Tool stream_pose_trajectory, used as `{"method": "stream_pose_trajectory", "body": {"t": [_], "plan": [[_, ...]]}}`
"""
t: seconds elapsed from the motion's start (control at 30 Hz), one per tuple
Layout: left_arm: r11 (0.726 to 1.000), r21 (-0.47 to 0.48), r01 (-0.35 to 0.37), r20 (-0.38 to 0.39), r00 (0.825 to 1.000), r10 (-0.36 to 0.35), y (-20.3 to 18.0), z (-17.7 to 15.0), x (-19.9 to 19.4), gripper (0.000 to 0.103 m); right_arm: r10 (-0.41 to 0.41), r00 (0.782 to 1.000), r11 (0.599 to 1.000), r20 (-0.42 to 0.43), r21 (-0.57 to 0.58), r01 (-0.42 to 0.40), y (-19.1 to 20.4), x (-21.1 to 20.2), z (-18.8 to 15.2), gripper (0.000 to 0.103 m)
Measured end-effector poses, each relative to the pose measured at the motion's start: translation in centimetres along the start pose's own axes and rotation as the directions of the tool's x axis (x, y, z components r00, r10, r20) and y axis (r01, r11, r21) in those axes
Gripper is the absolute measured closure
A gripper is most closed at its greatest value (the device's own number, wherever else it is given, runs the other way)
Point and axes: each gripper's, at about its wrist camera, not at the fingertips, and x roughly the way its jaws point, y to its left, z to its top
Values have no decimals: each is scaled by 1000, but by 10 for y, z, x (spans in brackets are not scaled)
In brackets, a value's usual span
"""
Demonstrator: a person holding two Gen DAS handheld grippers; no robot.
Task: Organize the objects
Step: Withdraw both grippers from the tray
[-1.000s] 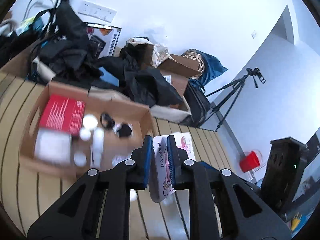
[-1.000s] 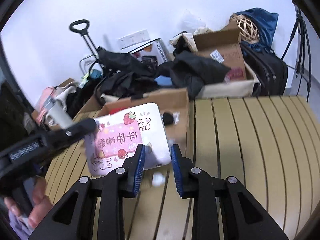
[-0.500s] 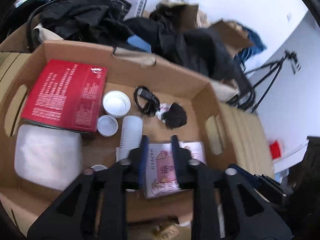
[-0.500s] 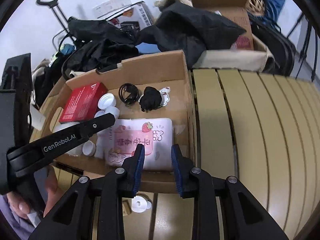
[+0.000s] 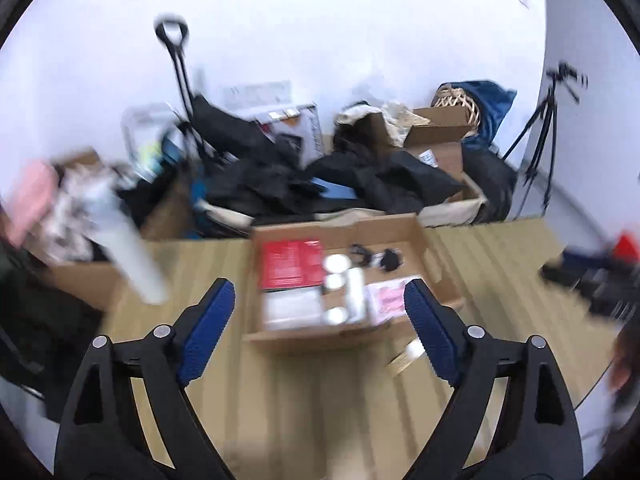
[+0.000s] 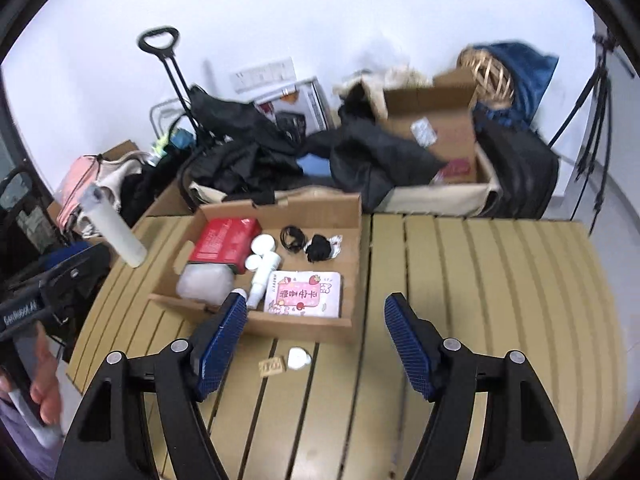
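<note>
The pink-and-white cartoon card pack [image 6: 303,294] lies flat in the front right of the open cardboard box [image 6: 304,330] on the slatted wooden table; it also shows blurred in the left wrist view [image 5: 386,300]. The box holds a red booklet [image 6: 226,242], white jars [image 6: 262,246], a white bottle [image 6: 262,276], a black cable [image 6: 292,237] and a clear bag [image 6: 206,284]. My right gripper [image 6: 314,344] is open and empty, above the table in front of the box. My left gripper [image 5: 318,326] is open and empty, pulled back from the box [image 5: 320,336].
A small white object [image 6: 298,359] and a tan block [image 6: 273,367] lie on the table in front of the box. A white cylinder bottle [image 6: 114,232] stands at the table's left edge. Bags, clothes, boxes and a tripod [image 6: 596,120] crowd the wall behind.
Both grippers let go of the card pack, which now lies in the box. Both opened wide and drew back and up from the box.
</note>
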Motion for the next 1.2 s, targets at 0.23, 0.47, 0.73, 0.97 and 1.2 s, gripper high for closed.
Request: {"method": "stream_pose_trajectory", "body": {"t": [0.23,0.47,0.73,0.97,1.2], "plan": [[999,24,-26,12,1000,26,-4,-51,-100,0,24,997,999,76,-46,-21,14,-103,-34,21],[1000,-6,2,27,1000,-1,-16,-118,-177,0,70,995,991,73,-121,-61,41,-174,-120,21],[999,-29,18,11,1000,-18,-30,-174,-203,0,53,955,990,292,-143,-12,58,-200,-222,20],[996,-75,55,-75,995,-60,-29,-187,-178,0,45,972,989,231,-149,-10,57,-176,-234,20],[983,-164,87,-126,986,-108,-36,-185,-96,0,-13,988,991,156,-127,33,37,-129,-224,20]]}}
